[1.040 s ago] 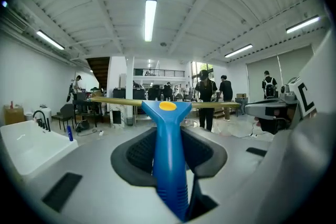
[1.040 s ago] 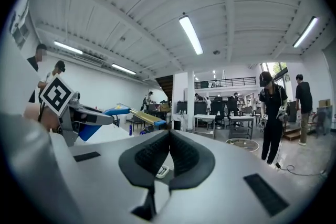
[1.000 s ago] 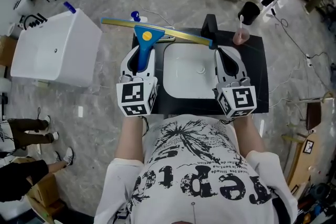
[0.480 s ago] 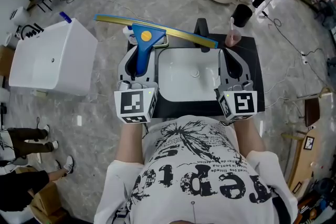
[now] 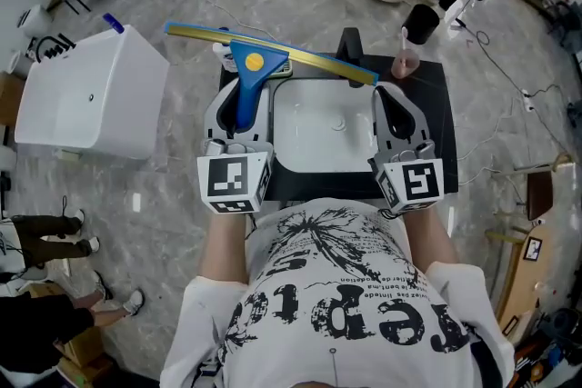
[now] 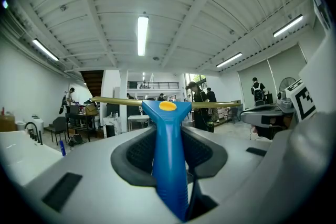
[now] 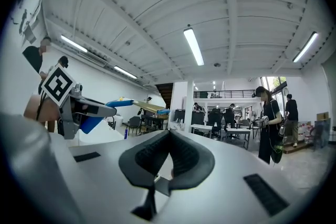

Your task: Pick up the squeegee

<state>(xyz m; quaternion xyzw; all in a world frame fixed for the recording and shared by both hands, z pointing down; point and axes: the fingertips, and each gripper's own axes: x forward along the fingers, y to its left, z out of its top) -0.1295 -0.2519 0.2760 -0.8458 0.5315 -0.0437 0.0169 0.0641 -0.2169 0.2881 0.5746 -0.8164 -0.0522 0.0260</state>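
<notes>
Gripping the squeegee (image 5: 249,73) by its blue handle, the left tool (image 5: 240,97) has its jaws pressed on either side of the handle, and the long yellow blade runs crosswise beyond the jaw tips, over the far left corner of the white basin (image 5: 314,150). The blade appears to hang clear of the black tabletop (image 5: 451,127) in which the basin sits, so the pick-up step looks as good as done, with the carry-off or hand-over to follow. The right tool (image 5: 393,97) hovers over the basin's right edge, jaws closed together with nothing between them. The next move probably calls for a firm, steady clamp. The handle is narrow and the blade is long, so it could swing or twist in the pads. It also needs a path that keeps the blade's right end off the black faucet (image 5: 349,45) behind the basin and the pink cup (image 5: 405,64) at the basin's far right corner. By count there is one squeegee, two tools, one basin, one faucet, one cup, and one white tub (image 5: 86,95) on the floor well left of the basin.
</notes>
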